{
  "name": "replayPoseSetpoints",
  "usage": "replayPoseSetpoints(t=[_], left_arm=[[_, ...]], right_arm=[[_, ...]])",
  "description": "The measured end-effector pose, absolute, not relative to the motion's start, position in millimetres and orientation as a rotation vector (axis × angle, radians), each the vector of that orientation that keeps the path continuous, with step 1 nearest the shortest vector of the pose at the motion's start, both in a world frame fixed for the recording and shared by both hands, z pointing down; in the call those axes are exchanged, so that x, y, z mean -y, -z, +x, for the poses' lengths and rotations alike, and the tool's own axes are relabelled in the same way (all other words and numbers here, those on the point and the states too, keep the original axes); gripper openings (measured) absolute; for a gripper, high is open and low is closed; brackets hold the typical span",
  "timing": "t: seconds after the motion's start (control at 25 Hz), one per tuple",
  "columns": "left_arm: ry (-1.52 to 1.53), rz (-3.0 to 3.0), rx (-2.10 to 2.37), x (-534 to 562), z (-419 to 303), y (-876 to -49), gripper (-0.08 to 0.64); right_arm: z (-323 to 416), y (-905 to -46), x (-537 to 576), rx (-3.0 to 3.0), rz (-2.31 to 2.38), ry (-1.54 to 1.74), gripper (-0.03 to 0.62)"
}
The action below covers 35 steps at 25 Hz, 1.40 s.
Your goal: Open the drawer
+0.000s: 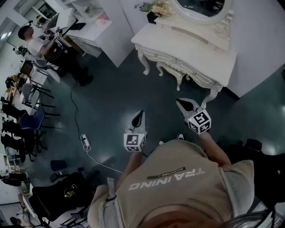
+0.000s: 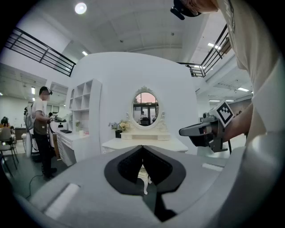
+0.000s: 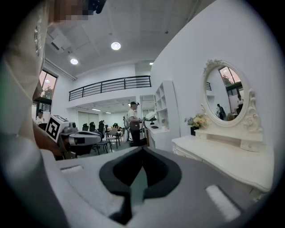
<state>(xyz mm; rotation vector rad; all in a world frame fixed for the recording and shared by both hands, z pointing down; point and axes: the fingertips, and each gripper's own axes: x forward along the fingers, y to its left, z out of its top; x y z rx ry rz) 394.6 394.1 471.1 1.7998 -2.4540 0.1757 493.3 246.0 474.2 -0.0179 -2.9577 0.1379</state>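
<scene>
In the upper left of the head view stands a person (image 1: 35, 44). Near the centre, the left gripper (image 1: 140, 114) has its jaws closed and empty, and so has the right gripper (image 1: 181, 103) beside it. The drawer (image 1: 164, 57) sits closed in the white dressing table (image 1: 191, 49) at the upper right, apart from both grippers.

In my head view, the oval mirror (image 1: 200, 9) on the white dressing table (image 1: 196, 58) is cut off by the top edge at twelve o'clock. The drawer fronts (image 1: 171, 57) are too small for me to make out their handles. In my left gripper view, the grey body of my left gripper (image 2: 142, 149) hides the table below its top. Only one curved leg (image 2: 143, 176) shows at six o'clock. In my right gripper view, the table runs off the edge at three o'clock.
</scene>
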Motion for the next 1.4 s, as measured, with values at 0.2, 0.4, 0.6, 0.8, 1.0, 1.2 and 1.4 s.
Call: replayPoseSetpoints(t=[0.2,0.4,0.6,0.8,1.0,1.2,1.4], left_arm=[[-0.182,1.813,2.433,-398,376,-479,0.008],[-0.175,1.853,2.394,-402,362,-490,0.008],[-0.140,1.858,2.324,-409,348,-509,0.008],[-0.117,1.843,2.246,-402,334,-536,0.008],[-0.131,1.846,2.215,-380,318,-550,0.008],[-0.192,1.822,2.222,-338,278,-544,0.008],[-0.206,1.760,2.245,-292,240,-535,0.008]], right_arm=[[478,-486,-250,2.940,0.008,-0.139,0.003],[466,-488,-252,2.930,0.079,-0.142,0.003],[452,-496,-256,2.893,0.157,-0.126,0.003],[449,-522,-251,2.828,0.230,-0.182,0.003],[436,-539,-231,2.788,0.236,-0.210,0.003],[388,-547,-191,2.816,0.190,-0.249,0.003],[338,-550,-142,2.854,0.124,-0.267,0.003]])
